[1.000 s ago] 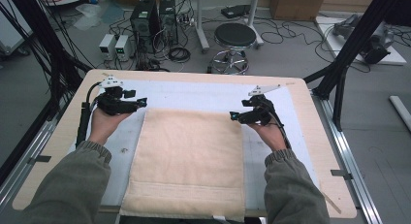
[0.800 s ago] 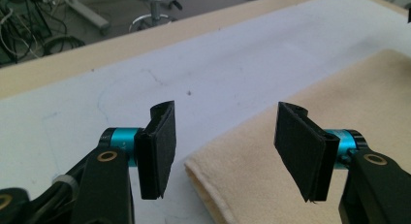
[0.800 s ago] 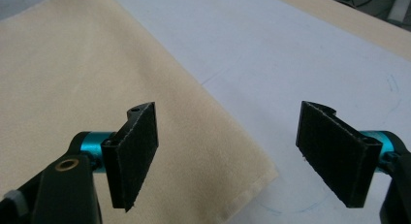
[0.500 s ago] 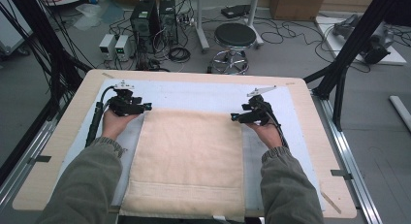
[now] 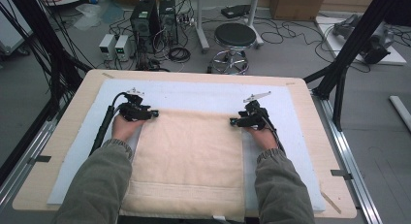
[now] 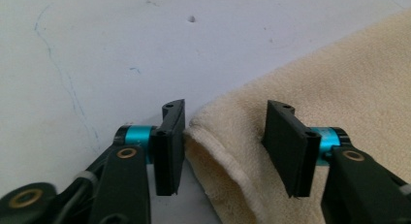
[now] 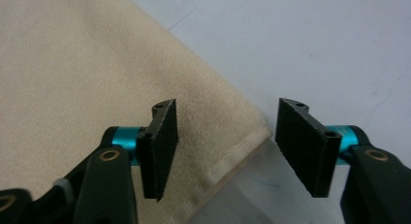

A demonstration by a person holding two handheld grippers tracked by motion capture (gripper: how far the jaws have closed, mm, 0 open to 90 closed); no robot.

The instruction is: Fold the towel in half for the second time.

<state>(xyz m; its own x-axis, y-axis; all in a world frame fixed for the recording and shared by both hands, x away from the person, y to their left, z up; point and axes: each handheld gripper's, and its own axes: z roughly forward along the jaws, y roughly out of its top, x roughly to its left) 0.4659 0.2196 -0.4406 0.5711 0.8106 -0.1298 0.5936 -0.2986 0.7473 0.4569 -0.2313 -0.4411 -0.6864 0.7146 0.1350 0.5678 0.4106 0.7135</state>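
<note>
the high view shows a cream towel (image 5: 186, 158) lying flat on a white mat (image 5: 203, 95) on the table (image 5: 63, 132), with the left gripper (image 5: 154, 114) at its far left corner and the right gripper (image 5: 233, 121) at its far right corner. the gripper views add the jaw detail: both pairs have just been closing, each partly open astride a hemmed towel corner, pads not yet pressing.

Between the black jaws of the left gripper (image 6: 225, 149), which has turquoise collars and brass rivets, lies the plain cream towel (image 6: 339, 78), its hem the same cream. Beyond the jaws, the pad (image 6: 97, 49) is pale blue-white with faint blue scribbles.
</note>
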